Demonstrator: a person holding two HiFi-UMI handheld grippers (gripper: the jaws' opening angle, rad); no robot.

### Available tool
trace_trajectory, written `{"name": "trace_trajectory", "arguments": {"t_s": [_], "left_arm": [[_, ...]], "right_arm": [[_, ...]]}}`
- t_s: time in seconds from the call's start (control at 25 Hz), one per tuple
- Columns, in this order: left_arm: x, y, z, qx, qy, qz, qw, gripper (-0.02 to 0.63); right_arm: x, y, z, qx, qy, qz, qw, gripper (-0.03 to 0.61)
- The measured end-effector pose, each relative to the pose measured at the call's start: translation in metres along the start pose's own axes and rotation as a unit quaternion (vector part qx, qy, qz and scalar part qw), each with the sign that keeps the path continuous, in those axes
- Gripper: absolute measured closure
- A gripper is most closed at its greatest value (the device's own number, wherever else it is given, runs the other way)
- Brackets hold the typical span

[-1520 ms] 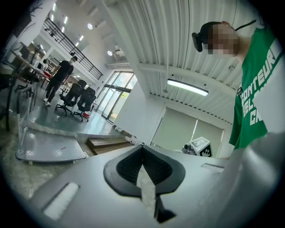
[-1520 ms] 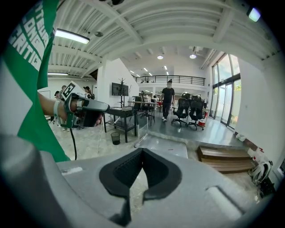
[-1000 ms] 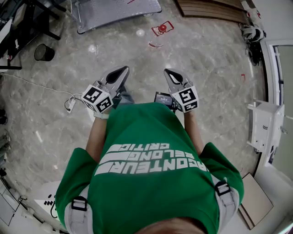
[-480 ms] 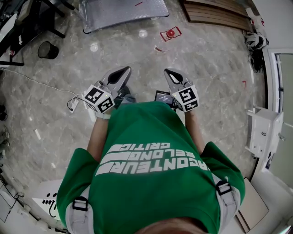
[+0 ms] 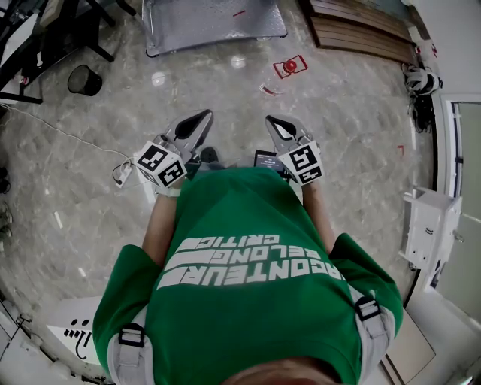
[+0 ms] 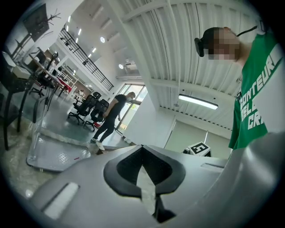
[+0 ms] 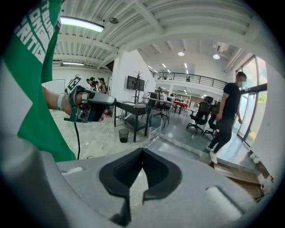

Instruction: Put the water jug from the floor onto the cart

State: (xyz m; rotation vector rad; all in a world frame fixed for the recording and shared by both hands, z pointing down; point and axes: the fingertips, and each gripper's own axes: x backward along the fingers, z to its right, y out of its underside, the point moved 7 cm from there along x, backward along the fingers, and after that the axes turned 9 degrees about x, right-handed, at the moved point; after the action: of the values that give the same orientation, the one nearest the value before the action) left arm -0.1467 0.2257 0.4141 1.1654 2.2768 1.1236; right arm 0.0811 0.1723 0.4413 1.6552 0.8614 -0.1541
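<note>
Left gripper (image 5: 205,116), right gripper (image 5: 271,121): jaws closed, empty. Cart (image 5: 214,22) ahead, bin (image 5: 84,79) left.

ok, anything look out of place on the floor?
Nothing spilled or damaged. A white cable trails loose across the floor to what looks like a power strip; no water jug shows in any view.

Overhead plus low views, cart (image 5: 214,22) shared
</note>
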Motion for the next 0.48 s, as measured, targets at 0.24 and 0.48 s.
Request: {"name": "trace_trajectory", "arguments": {"t_s": [0.24,0.48], "left_arm": [[-0.005,-0.007,-0.007,0.002,0.009,-0.005,0.9999,0.598],[-0.011,-0.007,-0.015,0.009,0.014,-0.018,0.9997,0.598]], "right_arm": [[-0.004,-0.004,0.009,-0.002,0.011,-0.006,1.0,0.586],[-0.007,0.003,0.019,-0.015,0.021,-0.019,0.999,0.586]]}}
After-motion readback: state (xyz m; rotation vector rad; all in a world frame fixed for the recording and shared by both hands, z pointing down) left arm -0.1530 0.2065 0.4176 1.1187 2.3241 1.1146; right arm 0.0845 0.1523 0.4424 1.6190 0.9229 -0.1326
